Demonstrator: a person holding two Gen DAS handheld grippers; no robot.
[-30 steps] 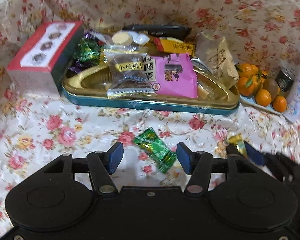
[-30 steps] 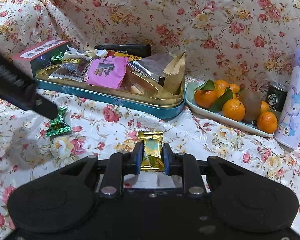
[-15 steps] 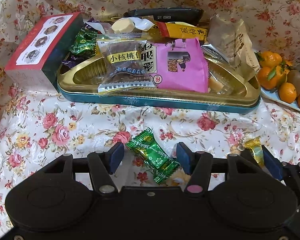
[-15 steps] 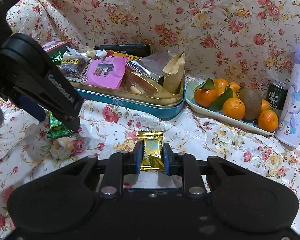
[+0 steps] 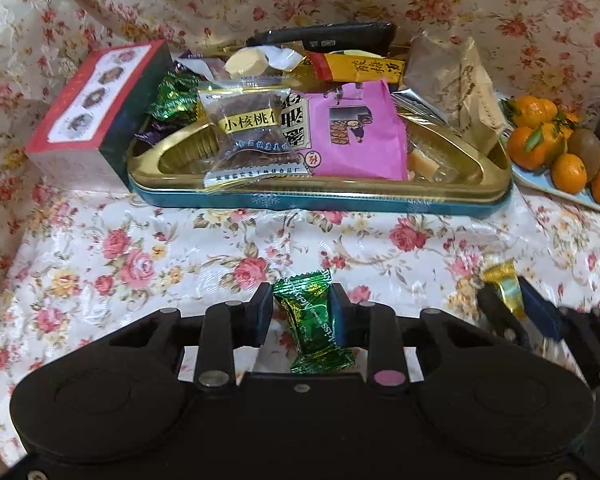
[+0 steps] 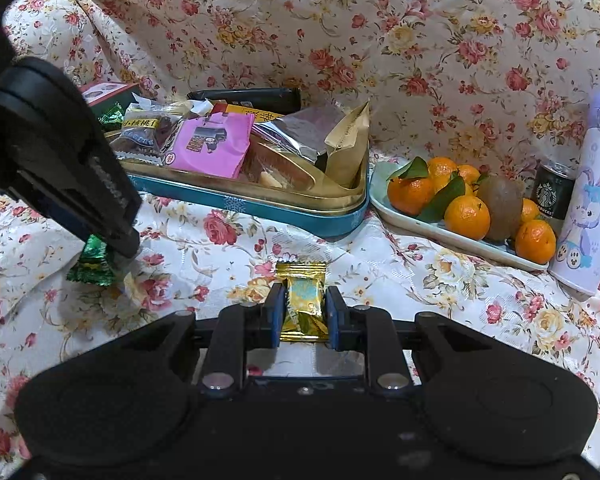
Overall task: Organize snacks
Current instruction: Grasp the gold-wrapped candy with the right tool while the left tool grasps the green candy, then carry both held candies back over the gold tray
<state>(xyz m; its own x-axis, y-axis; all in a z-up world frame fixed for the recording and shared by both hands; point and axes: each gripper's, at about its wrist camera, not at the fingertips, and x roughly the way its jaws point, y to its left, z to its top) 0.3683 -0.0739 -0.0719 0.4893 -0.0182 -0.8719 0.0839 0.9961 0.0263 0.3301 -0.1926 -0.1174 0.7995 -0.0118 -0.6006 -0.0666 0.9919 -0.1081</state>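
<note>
Crinkled green foil wraps the candy (image 5: 314,322) that the left gripper (image 5: 300,320) has just closed its jaws on; the pads press the wrapper's plump middle from both sides, and the candy runs lengthwise along the fingers, one twisted end toward twelve o'clock, the other toward six, back by the gripper body. It looks very light, with a firm core under a thin, slick wrapper that will crumple and could slide. The middle is the right place to hold it, since the flared ends would only fold. In the right wrist view the same candy sits at nine o'clock, low on the floral cloth (image 5: 148,248), under the left gripper's fingers.

The right gripper (image 6: 303,308) is clamped on a gold-wrapped candy (image 6: 303,300), also by its thick middle, with the crimped end sticking out toward twelve o'clock. I judge it equally light and slippery, so moderate pressure should do.

The tin tray (image 5: 320,200), already heaped with packets, lies at twelve o'clock from both grippers, well apart across open cloth. A plate of oranges (image 6: 460,236) sits at two o'clock.
</note>
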